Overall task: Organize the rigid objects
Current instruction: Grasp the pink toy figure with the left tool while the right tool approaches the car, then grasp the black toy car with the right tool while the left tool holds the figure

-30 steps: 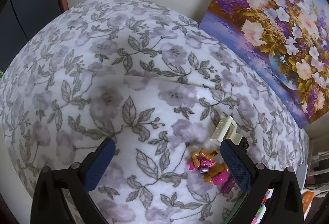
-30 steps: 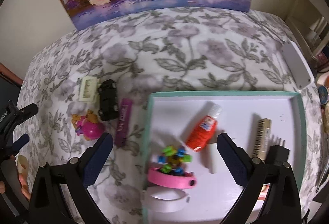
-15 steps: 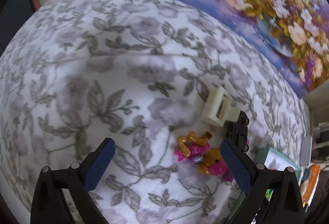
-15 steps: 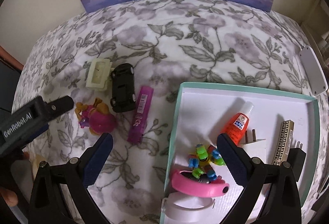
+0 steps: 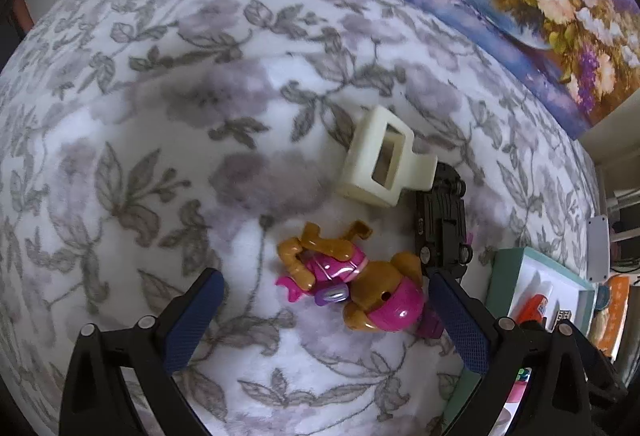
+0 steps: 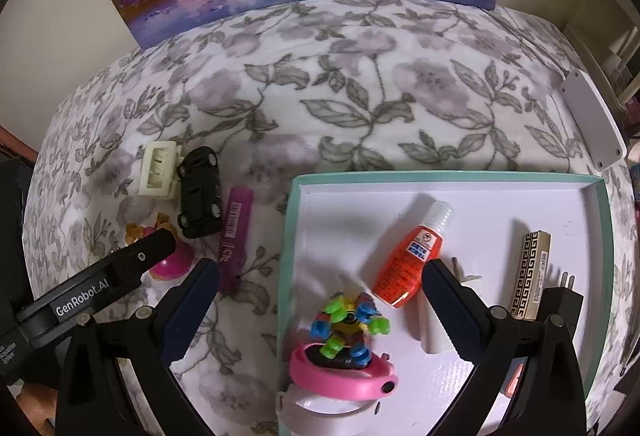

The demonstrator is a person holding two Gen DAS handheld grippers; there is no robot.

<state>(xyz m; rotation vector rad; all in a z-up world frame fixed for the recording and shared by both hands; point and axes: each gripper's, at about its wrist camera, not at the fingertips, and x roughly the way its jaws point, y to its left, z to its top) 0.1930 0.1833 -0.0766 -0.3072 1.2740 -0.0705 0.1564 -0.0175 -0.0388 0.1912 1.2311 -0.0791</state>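
Toy figure: the pink and brown toy dog (image 5: 352, 288) lies on its side on the floral blanket (image 5: 160, 116), between the spread fingers of the left gripper (image 5: 328, 312), nearer the right-hand finger; nothing is held yet.
Left fingers: wide open, empty, low over the toy.
Right fingers: the right gripper (image 6: 320, 300) is also wide open and empty, hanging over the left part of the tray (image 6: 600, 236).
Risk, toy: its rounded, glossy head could squirt out of a closing pinch, likely if the fingers meet it off-centre.
Risk, neighbours: the black toy car (image 5: 440, 228) and the purple stick (image 6: 236, 236) lie just beside the toy; the right-hand finger may nudge or catch them.
Risk, surface: the soft blanket could bunch under the fingertips.
Count, still on blanket: one toy dog, one black car, one purple stick, one cream clip (image 5: 380, 160), one white flat plate (image 6: 592, 116) well apart.
Count, in tray: one orange glue bottle (image 6: 408, 264), one multicoloured knobbly toy (image 6: 348, 328), one pink band (image 6: 340, 376), one patterned box (image 6: 532, 272), one black plug (image 6: 560, 300), and a white object at the near edge, unclear.
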